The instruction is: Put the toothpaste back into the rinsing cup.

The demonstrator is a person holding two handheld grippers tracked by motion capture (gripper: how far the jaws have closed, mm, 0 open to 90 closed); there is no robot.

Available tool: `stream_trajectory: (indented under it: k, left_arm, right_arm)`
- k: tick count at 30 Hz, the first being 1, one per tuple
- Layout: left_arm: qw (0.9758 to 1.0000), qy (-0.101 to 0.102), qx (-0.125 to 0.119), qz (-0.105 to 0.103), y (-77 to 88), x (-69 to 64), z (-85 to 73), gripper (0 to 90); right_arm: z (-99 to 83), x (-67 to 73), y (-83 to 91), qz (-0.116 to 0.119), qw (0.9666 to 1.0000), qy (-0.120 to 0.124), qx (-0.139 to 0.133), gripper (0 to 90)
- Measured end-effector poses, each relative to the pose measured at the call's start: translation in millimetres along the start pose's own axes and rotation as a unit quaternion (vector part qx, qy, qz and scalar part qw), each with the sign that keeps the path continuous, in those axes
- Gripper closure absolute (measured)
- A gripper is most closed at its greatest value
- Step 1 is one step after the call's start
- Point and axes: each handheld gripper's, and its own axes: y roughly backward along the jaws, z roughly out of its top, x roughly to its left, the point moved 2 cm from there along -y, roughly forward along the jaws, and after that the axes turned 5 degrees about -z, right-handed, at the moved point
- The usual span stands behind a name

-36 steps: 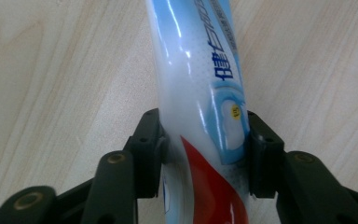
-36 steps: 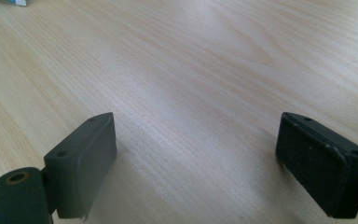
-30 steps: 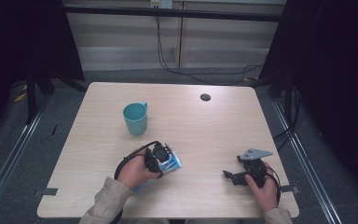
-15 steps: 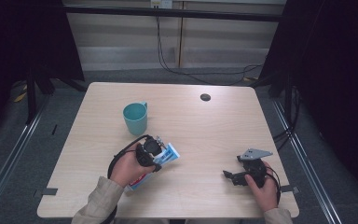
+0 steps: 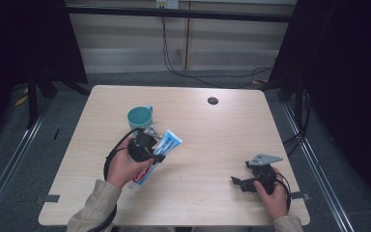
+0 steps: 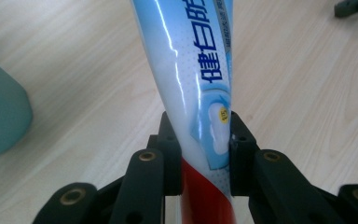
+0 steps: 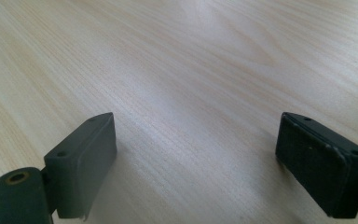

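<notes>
Left gripper view: jaws clamping toothpaste tube [image 6: 200, 70].

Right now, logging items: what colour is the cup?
Teal, a plain cup; clearest in the high view.

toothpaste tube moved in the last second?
Yes. The toothpaste tube, clamped in the left gripper, has shifted toward the table's far edge, its tip closer to the teal cup.
</notes>
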Motion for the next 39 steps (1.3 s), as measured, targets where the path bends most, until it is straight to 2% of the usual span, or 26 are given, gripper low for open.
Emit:
stream_trajectory:
  k: [10,13,18,20,26,30,31,34,35,36,39]
  left_arm:
    - [0.9980,0.025,-0.057,0.014,11.6,12.8,1.4,73.1]
    - [0.9975,0.030,-0.063,0.013,13.9,15.5,1.7,73.0]
    - [0.9966,0.032,-0.071,0.028,15.8,20.8,0.8,73.0]
    - [0.9955,0.042,-0.080,0.029,16.2,22.5,0.0,73.1]
    - [0.9937,0.050,-0.093,0.040,21.4,27.9,0.4,73.0]
    - [0.9913,0.055,-0.110,0.046,25.0,31.8,0.9,73.1]
    - [0.9898,0.060,-0.120,0.048,25.2,32.1,1.4,73.0]
    - [0.9874,0.063,-0.132,0.059,28.4,33.6,3.2,73.1]
    - [0.9864,0.067,-0.140,0.054,29.1,34.0,3.8,73.1]
    - [0.9873,0.061,-0.136,0.054,31.2,35.6,4.3,73.1]
    - [0.9850,0.069,-0.148,0.057,33.9,36.4,7.5,73.1]
  right_arm:
    - [0.0,0.0,0.0,0.000,1.0000,0.000,0.000,12.0]
    - [0.0,-0.1,-0.1,0.001,1.0000,0.000,0.000,12.0]
    - [0.0,0.0,-0.1,0.001,1.0000,0.000,-0.001,12.0]
    - [0.0,-0.1,-0.1,0.001,1.0000,0.000,-0.001,12.0]
    - [0.0,0.0,-0.1,0.001,1.0000,0.000,-0.001,12.0]
    - [0.0,-0.1,-0.1,0.001,1.0000,0.000,-0.001,12.1]
    - [0.0,0.0,-0.1,0.001,1.0000,0.000,-0.001,12.0]
    - [0.0,0.0,-0.1,0.001,1.0000,0.000,-0.001,12.0]
    - [0.0,0.0,-0.1,0.001,1.0000,0.000,-0.001,12.1]
    - [0.0,0.0,-0.1,0.001,1.0000,0.000,-0.001,12.0]
    - [0.0,0.0,-0.1,0.001,1.0000,0.000,-0.001,12.1]
